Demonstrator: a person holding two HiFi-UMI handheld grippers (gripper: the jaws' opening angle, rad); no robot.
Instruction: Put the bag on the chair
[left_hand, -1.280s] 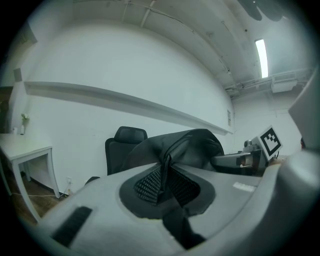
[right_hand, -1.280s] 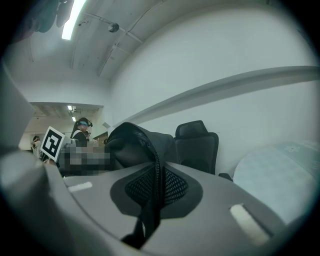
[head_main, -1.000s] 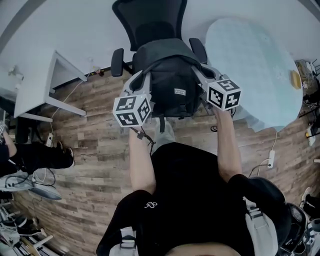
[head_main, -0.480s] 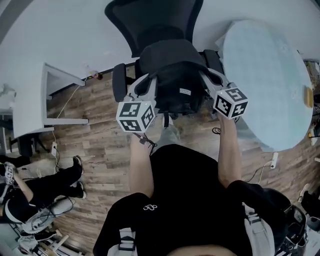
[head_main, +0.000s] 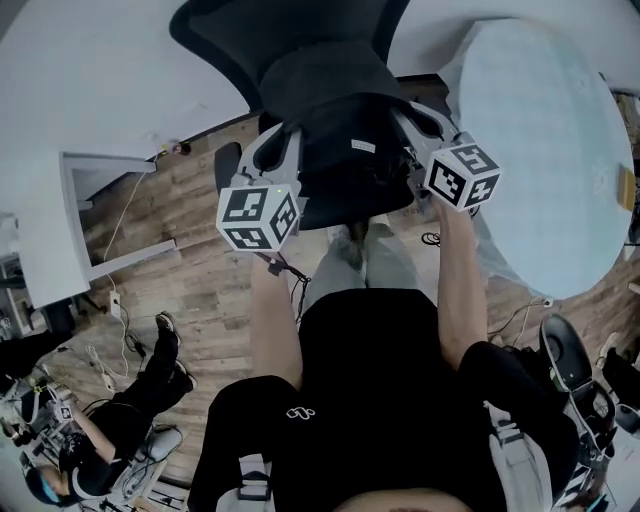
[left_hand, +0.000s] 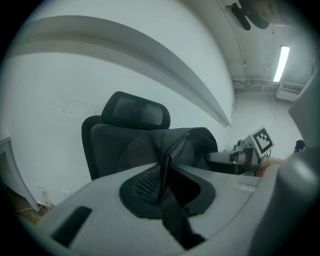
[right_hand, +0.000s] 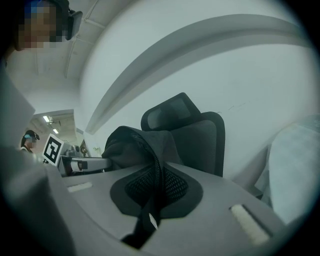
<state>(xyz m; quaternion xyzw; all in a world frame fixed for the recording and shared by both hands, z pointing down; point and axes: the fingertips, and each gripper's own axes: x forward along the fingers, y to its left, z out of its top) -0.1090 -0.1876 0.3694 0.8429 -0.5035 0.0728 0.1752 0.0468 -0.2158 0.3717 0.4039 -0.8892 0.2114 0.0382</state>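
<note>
A black backpack (head_main: 345, 150) hangs between my two grippers, right in front of the backrest of a black office chair (head_main: 270, 35). It hides the seat, so I cannot tell whether it rests on it. My left gripper (left_hand: 162, 175) is shut on a black strap (left_hand: 172, 150) of the bag's left side. My right gripper (right_hand: 155, 186) is shut on the strap (right_hand: 150, 155) of the other side. In the left gripper view the bag (left_hand: 195, 142) bulges before the headrest (left_hand: 135, 111). The right gripper view has the bag (right_hand: 127, 145) left of the backrest (right_hand: 200, 132).
A round pale-blue table (head_main: 545, 150) stands close on the right of the chair. A white desk (head_main: 60, 220) is at the left. A person (head_main: 120, 420) sits low on the wooden floor at the lower left among cables. Another chair (head_main: 568, 350) is at the lower right.
Both grippers and the backpack have moved forward toward the chair. The bag now covers the seat against the backrest. Both grips on the straps stay the same.
</note>
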